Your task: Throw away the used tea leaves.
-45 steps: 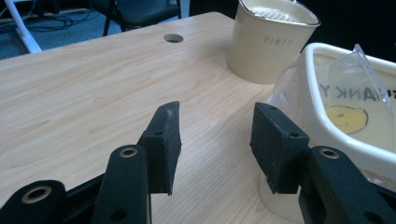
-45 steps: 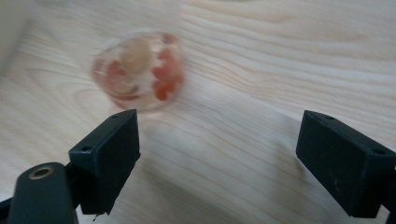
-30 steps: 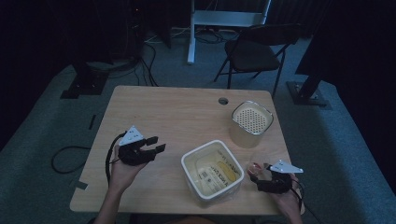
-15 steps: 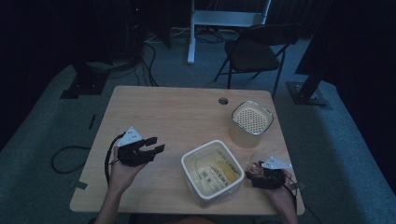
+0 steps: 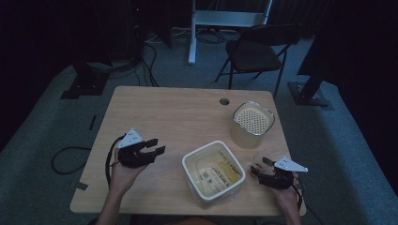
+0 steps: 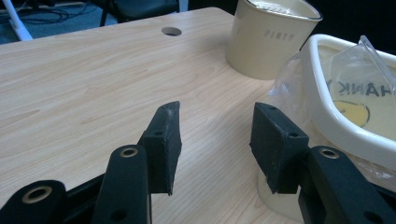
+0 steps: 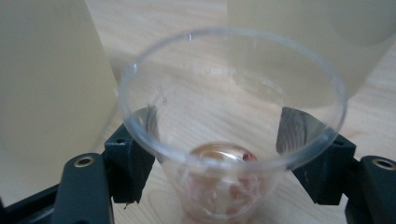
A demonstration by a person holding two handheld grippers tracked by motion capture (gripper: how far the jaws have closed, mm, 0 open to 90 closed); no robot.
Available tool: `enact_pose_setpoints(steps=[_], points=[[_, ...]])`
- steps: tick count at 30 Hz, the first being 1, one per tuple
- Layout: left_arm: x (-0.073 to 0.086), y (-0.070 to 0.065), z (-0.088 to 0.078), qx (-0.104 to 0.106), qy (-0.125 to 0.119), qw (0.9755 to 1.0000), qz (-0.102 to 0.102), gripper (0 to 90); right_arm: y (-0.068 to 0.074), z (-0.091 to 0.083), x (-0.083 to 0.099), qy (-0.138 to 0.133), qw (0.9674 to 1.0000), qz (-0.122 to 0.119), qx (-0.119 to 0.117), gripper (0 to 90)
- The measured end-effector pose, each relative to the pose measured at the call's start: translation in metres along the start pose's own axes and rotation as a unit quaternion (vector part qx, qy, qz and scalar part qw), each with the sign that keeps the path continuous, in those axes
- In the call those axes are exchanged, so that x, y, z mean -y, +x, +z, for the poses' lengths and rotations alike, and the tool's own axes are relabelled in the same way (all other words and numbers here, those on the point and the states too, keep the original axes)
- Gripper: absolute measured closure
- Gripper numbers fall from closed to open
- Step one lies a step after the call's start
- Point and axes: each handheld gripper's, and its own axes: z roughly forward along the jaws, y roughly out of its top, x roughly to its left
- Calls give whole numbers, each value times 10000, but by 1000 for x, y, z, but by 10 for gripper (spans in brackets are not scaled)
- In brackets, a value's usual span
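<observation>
At about five o'clock on the worktop [image 5: 178, 112], the right gripper [image 5: 261, 169] has a clear plastic cup [image 7: 231, 135] between its jaws, which have just been closing; in the right gripper view both pads sit against the cup's wall just under its rim, clamped on it. The cup stands upright with a reddish-brown residue at its bottom, just beside the square cream tub [image 5: 213, 172], which lies at its nine o'clock in the high view.

The tub sits near six o'clock on the worktop and holds a clear bag [image 6: 359, 70] printed in dark letters; in the left gripper view they run mirrored, and "HANK Y" can be made out above a yellow mark.

At two o'clock stands a round cream canister [image 5: 253, 123] with a perforated lid; its side carries pale raised lettering that looks like "PINTO", though it is too faint to be sure.

At eight o'clock the left gripper [image 5: 155, 146] is held above the wood, its jaws apart with nothing between them, pointing toward the tub. A cable hole [image 5: 224, 101] lies near twelve o'clock.
</observation>
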Motion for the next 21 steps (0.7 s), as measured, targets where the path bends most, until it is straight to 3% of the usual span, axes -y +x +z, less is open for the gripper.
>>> enact_pose_setpoints(steps=[8,14,21], points=[[0,-1,2,10,11,10000,1,538,1,-5,-4,-263,9994,3,-204,279],[1,0,2,2,23,10000,0,538,1,-3,-2,-191,9995,-1,-241,273],[1,1,1,-13,18,10000,-11,539,3,-4,-4,-335,9989,10,-340,245]])
